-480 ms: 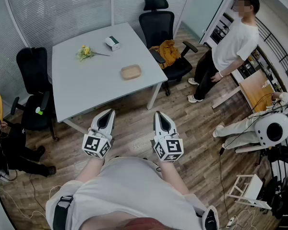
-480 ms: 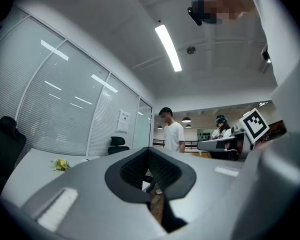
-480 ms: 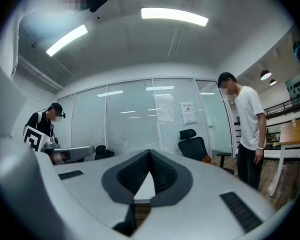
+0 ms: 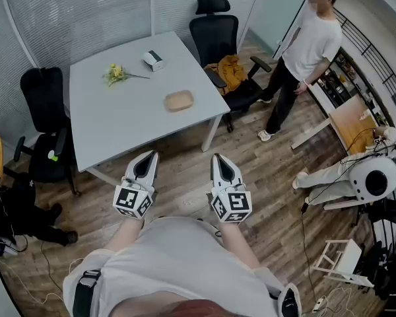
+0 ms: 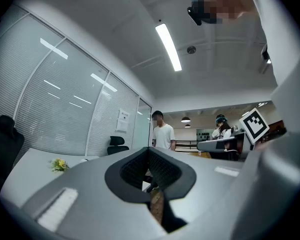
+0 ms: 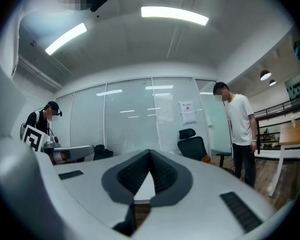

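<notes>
Head view is showing the left gripper (image 4: 148, 156) and the right gripper (image 4: 219, 158) hovering side by side over the wood-plank floor (image 4: 185, 177), just short of the desk's near edge, both pointing toward the desk (image 4: 125, 121). Each is wearing a smooth pale-grey shell that tapers to a point and is carrying a cube with black-and-white square markers at its back. In the left gripper view the dark, ribbed fingers (image 5: 132, 170) are pressing together at their tips with nothing between them, and the right gripper view is showing its fingers (image 6: 130, 176) meeting the same way, also empty. Nearest to them, a shallow wooden dish (image 4: 179, 100) with rounded corners is lying near the desk's right edge, well apart from both grippers. Farther back, a small spray of yellow flowers (image 4: 117, 72) is lying flat toward the far left corner, and a little white box (image 4: 154, 59) with a dark side is sitting near the far edge. The desk is a plain, matte white rectangle. Black office chairs are standing at its left edge (image 4: 45, 98) and beyond its far right corner (image 4: 214, 35), the latter holding a crumpled mustard cloth (image 4: 230, 71). Frosted, finely ribbed glass walls (image 4: 79, 12) are closing off the room, and a person in a white shirt (image 4: 303, 51) is standing to the right.
</notes>
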Demonstrator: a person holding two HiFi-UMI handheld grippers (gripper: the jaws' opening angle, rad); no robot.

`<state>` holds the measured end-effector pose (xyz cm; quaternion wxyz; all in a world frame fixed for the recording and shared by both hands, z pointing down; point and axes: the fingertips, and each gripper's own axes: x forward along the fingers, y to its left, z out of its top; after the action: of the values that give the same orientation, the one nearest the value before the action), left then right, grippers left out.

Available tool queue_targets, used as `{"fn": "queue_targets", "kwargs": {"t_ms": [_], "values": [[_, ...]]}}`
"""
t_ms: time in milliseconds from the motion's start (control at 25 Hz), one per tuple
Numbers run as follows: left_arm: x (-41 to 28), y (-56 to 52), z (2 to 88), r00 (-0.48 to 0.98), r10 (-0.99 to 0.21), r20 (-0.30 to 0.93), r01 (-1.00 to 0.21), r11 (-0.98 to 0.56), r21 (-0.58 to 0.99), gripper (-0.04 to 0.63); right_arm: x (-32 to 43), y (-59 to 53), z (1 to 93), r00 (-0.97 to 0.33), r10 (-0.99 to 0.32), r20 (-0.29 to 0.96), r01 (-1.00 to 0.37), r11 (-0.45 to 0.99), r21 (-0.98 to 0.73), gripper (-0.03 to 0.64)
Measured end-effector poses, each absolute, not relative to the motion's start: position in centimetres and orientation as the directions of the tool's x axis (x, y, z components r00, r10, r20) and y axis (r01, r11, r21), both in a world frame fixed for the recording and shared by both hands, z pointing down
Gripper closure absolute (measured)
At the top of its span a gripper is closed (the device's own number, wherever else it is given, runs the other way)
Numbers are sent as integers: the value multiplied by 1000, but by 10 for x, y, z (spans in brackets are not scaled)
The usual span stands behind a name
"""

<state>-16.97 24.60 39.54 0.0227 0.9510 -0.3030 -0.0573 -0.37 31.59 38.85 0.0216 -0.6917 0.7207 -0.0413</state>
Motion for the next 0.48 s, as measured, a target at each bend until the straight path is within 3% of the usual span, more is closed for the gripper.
{"fn": "queue_targets", "kwargs": {"t_ms": [480], "values": [[-183,215,403,827,-555,-89,-550,-831,80,585,-18,288,388,-6,-1000,15,-998,5,-70,609]]}}
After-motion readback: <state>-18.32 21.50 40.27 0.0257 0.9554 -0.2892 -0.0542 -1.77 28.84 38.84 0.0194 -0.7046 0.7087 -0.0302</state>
